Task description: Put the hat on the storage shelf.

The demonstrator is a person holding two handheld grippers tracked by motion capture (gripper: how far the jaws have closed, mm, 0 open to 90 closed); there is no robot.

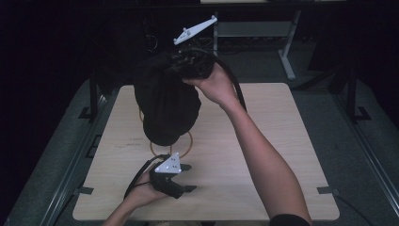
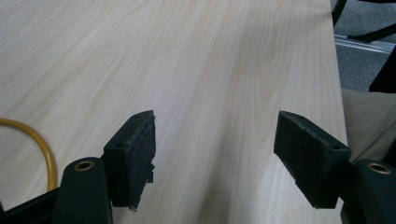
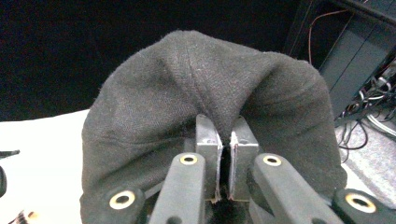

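Left tongs point(image 1: 187, 177): we hold them low over the near part of the table point(image 1: 263, 155), jaws spread, nothing between them; in the left gripper view only bare wood lies ahead.
Ring point(image 1: 187, 147): a thin yellow ring lies flat on the table just beyond the left tongs, partly under the cloth; its arc also shows in the left gripper view point(image 2: 39, 140).
Cloth point(image 1: 164, 106): a black cloth hangs clear above the far left of the table, long axis running top to bottom, its lower end over the ring; whether it touches the ring we cannot tell.
Right tongs point(image 3: 226, 165): pressed together on a fold at the top of the cloth point(image 3: 201, 88), carrying it.
Key relation: the cloth's free lower end lies beyond and above the left tongs, so we judge the left hand nearer to it.
Containers: none that we can see.
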